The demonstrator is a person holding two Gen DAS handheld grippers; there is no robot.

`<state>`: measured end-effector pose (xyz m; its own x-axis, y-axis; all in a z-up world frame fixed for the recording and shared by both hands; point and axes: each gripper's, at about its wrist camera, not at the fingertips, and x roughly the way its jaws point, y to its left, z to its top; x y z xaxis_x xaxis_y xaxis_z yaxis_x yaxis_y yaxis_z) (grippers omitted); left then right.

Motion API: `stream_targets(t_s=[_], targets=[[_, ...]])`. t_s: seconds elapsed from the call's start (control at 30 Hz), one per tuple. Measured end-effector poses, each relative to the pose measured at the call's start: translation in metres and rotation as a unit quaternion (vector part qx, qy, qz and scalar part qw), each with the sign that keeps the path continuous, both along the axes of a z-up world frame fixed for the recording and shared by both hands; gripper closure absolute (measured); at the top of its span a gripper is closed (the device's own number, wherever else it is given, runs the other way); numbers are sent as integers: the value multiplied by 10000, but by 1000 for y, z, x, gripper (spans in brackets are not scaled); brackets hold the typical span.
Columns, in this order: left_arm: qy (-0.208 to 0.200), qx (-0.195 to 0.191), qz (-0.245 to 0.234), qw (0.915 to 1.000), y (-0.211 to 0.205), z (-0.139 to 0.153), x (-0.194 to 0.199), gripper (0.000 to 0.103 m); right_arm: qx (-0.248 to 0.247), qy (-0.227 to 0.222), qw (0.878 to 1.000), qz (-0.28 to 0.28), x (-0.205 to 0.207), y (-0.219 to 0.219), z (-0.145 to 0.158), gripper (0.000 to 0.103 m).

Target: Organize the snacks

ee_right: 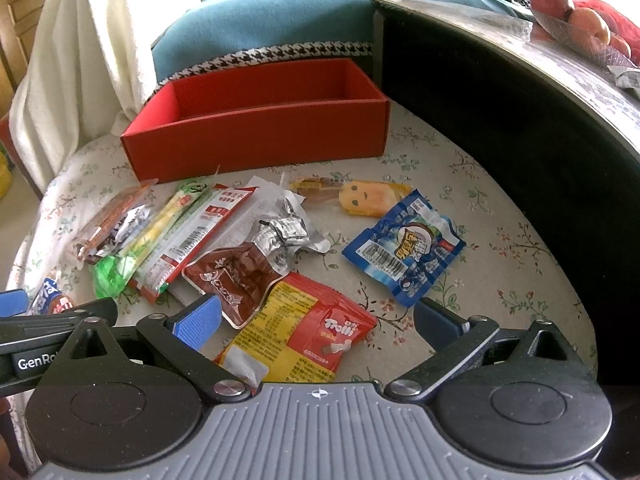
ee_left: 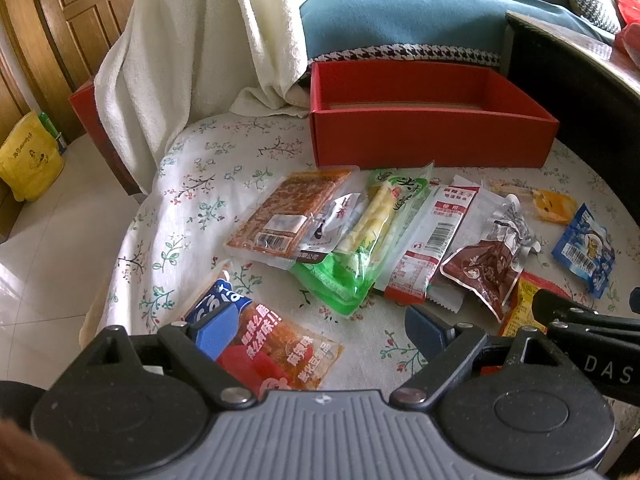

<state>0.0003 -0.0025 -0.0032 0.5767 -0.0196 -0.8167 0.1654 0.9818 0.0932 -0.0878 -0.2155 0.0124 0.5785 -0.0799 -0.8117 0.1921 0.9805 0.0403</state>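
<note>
Left wrist view, left gripper [ee_left: 320,330] jaws spread, low over red-blue packet [ee_left: 276,348]

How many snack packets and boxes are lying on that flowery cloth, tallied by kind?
Loose plastic snack packets: 10
Open red cardboard box, nothing visible inside: 1
Total: 11

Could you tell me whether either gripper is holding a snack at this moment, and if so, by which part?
Nothing is held. The left gripper is open above the orange-and-blue snack packet, and the right gripper is open above the Trolli packet.
</note>
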Motion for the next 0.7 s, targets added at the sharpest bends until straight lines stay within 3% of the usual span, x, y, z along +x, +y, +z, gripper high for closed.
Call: stream_targets(t_s=[0.17, 0.7], targets=[[-26, 147, -7, 9999, -1, -2, 1, 19, 11, 33, 10000, -14, 1, 0, -1, 0], [54, -21, -63, 10000, 0, -2, 3, 18, 121, 212, 9996, 135, 3, -4, -4, 0]])
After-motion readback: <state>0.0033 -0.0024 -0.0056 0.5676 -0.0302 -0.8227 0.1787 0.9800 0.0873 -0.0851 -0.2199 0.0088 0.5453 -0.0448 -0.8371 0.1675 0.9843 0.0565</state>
